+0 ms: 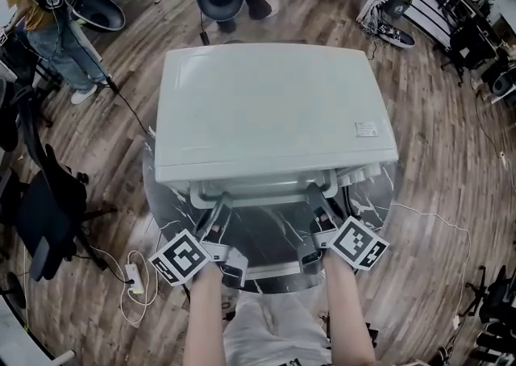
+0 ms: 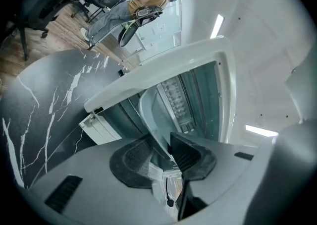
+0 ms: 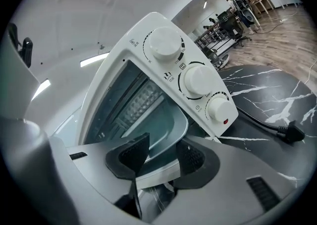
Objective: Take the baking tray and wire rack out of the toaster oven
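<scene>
My left claw point(image 2: 161, 157) pinches the rim of the baking tray point(image 2: 148, 115), which sits in the mouth of the toaster oven point(image 1: 266, 114). My right claw point(image 3: 161, 158) stands apart round the same rim, seemingly not yet pinching. I'd close it firmly, then draw both back level and together so the tray can't skew against the oven walls. The bench point(image 1: 157, 195) ends near the frame's bottom, so room is short
</scene>
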Demonstrator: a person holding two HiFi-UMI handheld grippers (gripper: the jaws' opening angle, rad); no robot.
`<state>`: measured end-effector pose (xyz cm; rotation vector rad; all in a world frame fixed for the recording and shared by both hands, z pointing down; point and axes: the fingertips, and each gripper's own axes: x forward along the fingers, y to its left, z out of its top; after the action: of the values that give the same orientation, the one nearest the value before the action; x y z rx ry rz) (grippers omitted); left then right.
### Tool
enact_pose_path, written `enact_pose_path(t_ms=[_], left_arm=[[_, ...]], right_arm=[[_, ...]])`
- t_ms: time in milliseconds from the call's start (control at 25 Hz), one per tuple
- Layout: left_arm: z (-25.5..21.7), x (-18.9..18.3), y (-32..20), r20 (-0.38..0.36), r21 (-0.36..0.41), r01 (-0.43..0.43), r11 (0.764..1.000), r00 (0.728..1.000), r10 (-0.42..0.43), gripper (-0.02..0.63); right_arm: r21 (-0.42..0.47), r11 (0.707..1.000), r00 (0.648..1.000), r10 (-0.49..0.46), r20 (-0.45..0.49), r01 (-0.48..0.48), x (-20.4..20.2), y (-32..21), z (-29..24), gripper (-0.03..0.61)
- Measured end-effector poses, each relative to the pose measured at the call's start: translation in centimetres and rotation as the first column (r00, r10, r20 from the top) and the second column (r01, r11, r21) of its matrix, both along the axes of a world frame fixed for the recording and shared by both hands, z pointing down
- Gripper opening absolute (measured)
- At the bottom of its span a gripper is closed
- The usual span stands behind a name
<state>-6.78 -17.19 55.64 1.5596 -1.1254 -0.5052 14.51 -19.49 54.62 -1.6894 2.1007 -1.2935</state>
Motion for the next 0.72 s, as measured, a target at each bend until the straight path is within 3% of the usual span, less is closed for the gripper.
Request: enact_pose_path(t_ms=[720], left_arm=[[0.6, -0.2, 3.6, -0.002, 0.007, 0.045, 0.999, 0.999, -0.045, 0.104]], right_arm=[[-0.021, 0.999, 0.998, -0.038, 0.048, 0.039, 0.0, 3.3, 0.7, 0.138]])
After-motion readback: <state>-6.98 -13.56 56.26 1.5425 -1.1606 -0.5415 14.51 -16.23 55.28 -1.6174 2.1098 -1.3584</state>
